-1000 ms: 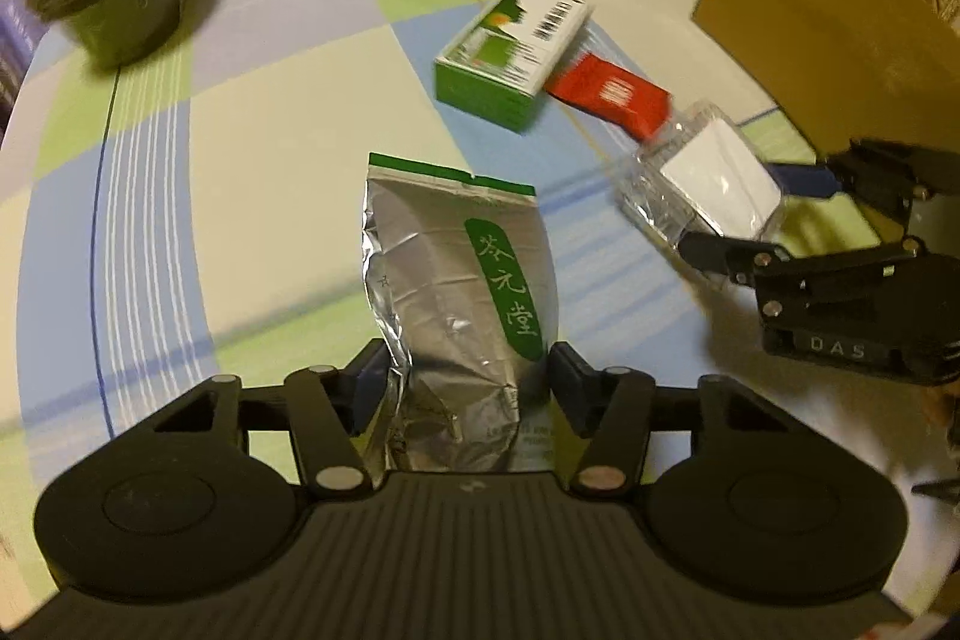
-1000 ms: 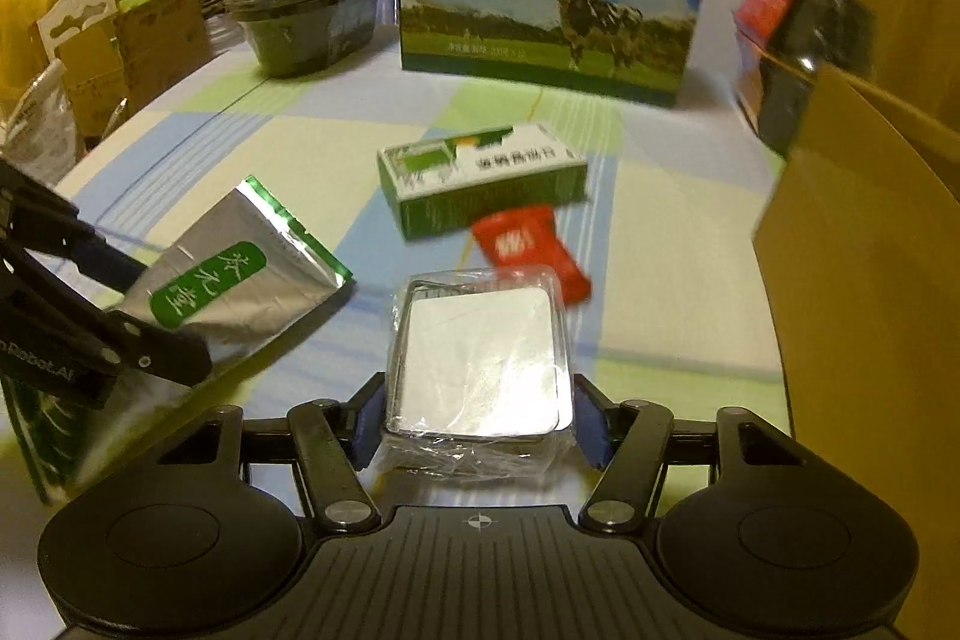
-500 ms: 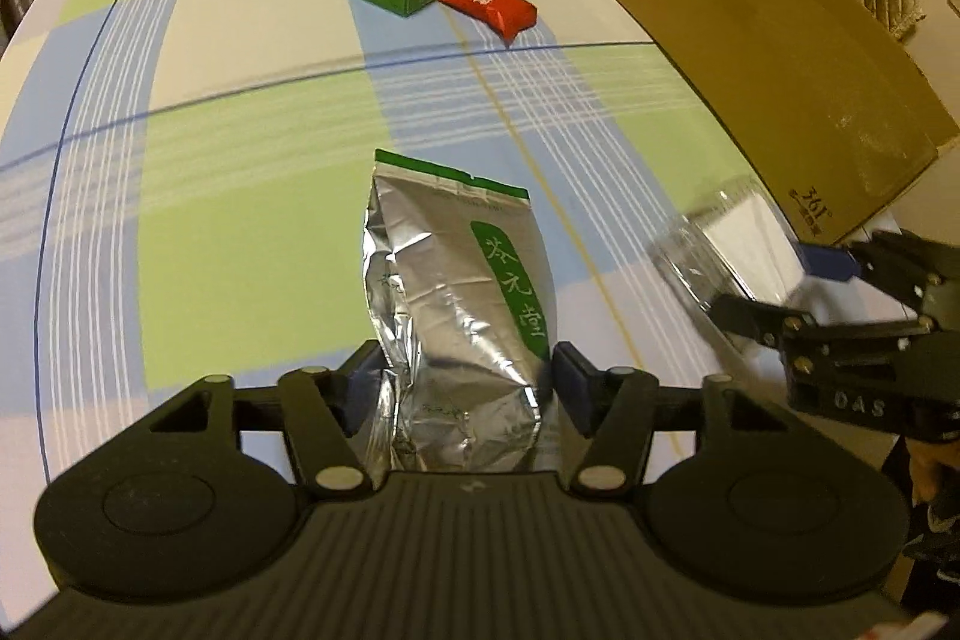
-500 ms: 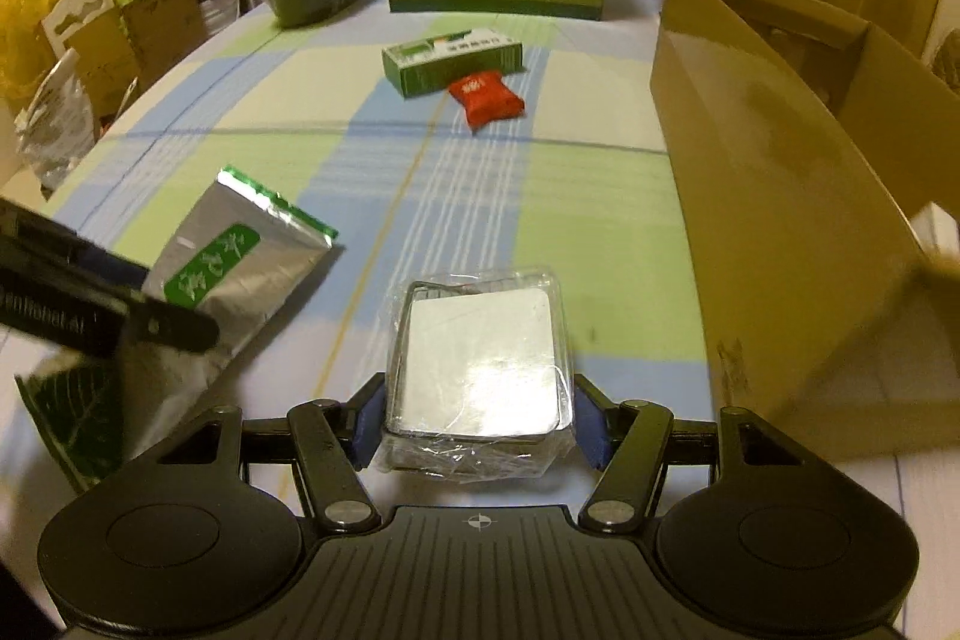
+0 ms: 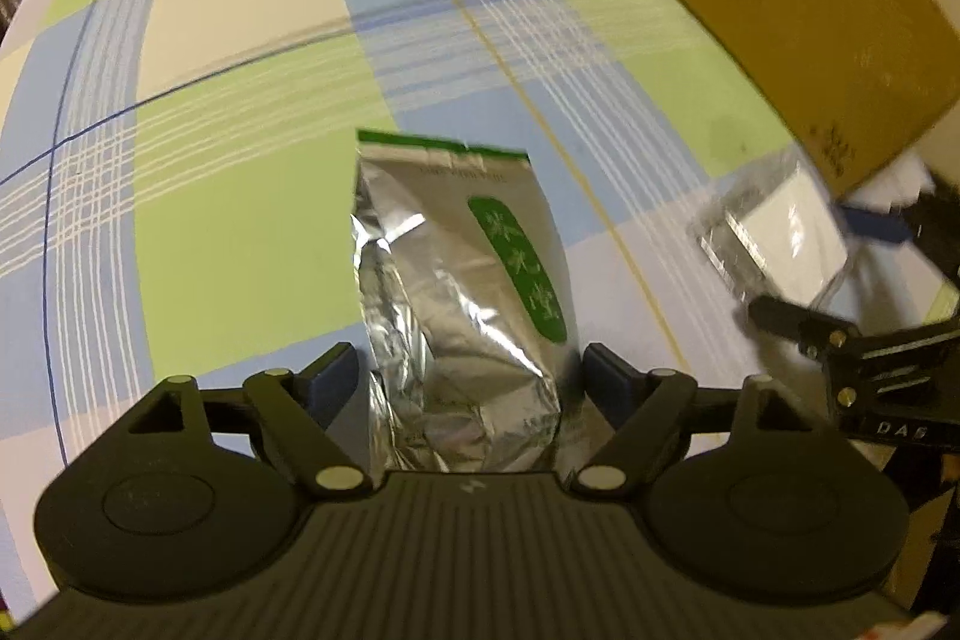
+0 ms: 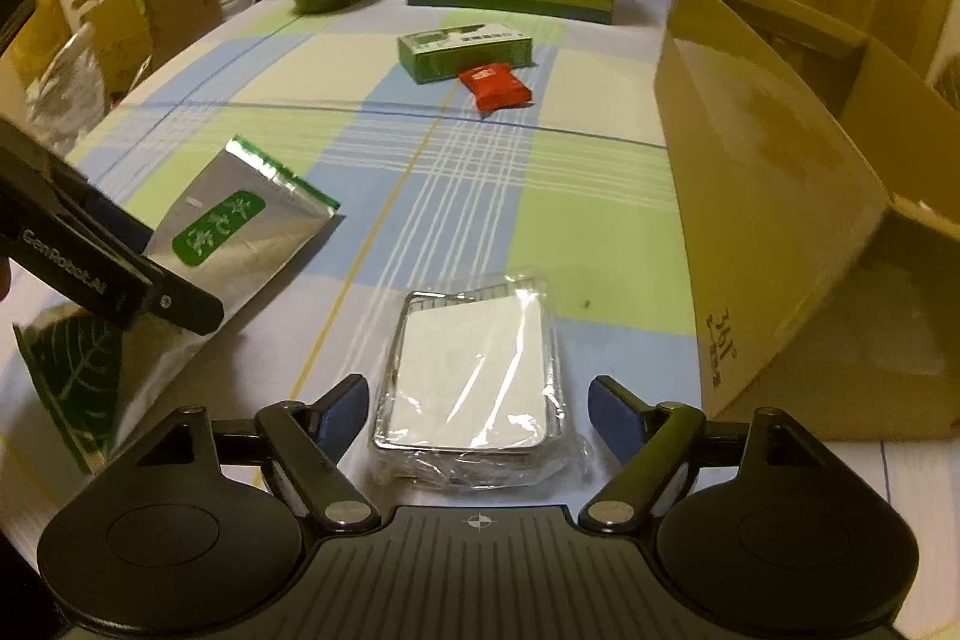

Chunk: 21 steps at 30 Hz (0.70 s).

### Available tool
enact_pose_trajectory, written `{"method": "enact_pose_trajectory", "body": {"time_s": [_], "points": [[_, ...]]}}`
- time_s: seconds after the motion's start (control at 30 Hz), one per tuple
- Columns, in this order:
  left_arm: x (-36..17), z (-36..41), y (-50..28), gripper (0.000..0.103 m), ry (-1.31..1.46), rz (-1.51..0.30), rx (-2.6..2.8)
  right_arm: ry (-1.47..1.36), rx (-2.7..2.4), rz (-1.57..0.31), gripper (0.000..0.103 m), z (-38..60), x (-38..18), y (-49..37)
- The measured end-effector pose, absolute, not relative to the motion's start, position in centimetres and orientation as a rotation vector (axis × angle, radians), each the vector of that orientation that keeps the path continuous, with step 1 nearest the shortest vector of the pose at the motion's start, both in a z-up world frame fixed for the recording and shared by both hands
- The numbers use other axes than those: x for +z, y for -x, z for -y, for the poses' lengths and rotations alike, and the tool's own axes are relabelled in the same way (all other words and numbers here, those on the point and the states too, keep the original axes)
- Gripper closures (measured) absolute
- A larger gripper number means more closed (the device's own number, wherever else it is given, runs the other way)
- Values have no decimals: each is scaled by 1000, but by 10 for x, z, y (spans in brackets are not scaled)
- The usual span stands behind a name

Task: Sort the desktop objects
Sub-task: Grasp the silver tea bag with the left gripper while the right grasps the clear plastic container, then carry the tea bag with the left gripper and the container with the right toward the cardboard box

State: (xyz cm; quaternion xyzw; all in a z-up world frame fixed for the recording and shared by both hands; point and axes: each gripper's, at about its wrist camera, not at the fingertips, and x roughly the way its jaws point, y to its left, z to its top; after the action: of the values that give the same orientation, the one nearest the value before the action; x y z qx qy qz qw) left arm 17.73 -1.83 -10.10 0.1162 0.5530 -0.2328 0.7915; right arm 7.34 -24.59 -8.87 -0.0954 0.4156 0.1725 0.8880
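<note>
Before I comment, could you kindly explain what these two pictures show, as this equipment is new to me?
No robot here: a person carries a hand-held gripper in each hand. Each picture comes from a camera on one gripper, looking forward along its jaws. The left gripper frames a silver foil pouch; the right gripper frames a plastic-wrapped tray. Both lie on the checked tablecloth, jaws apart beside them, nothing pinched. Farther off lie a green carton and a red packet; a cardboard box stands on the right.

One silver pouch (image 6: 240,244), one wrapped tray (image 6: 474,376), one green carton (image 6: 465,51), one red packet (image 6: 495,86).
</note>
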Motion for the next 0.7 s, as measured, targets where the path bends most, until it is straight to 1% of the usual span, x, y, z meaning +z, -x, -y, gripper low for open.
{"method": "enact_pose_trajectory", "body": {"time_s": [0.27,0.47,0.5,0.53,0.57,0.6,0.63,0.7], "points": [[-106,28,-173,25,-303,-1183,-488,225,356,-860,25,245,-94,-77],[-103,28,-171,33,-294,-1163,-468,251,371,-865,26,242,-96,-74],[-102,28,-171,37,-288,-1160,-467,251,370,-864,26,242,-97,-73],[-100,27,-170,42,-280,-1157,-469,250,369,-865,29,242,-97,-73],[-99,26,-171,46,-270,-1154,-475,246,370,-866,32,243,-97,-73],[-97,26,-170,51,-259,-1153,-481,243,370,-865,36,243,-97,-73],[-96,24,-171,52,-246,-1154,-479,244,373,-861,41,243,-96,-73],[-95,24,-170,53,-233,-1149,-475,242,376,-859,43,243,-96,-74]]}}
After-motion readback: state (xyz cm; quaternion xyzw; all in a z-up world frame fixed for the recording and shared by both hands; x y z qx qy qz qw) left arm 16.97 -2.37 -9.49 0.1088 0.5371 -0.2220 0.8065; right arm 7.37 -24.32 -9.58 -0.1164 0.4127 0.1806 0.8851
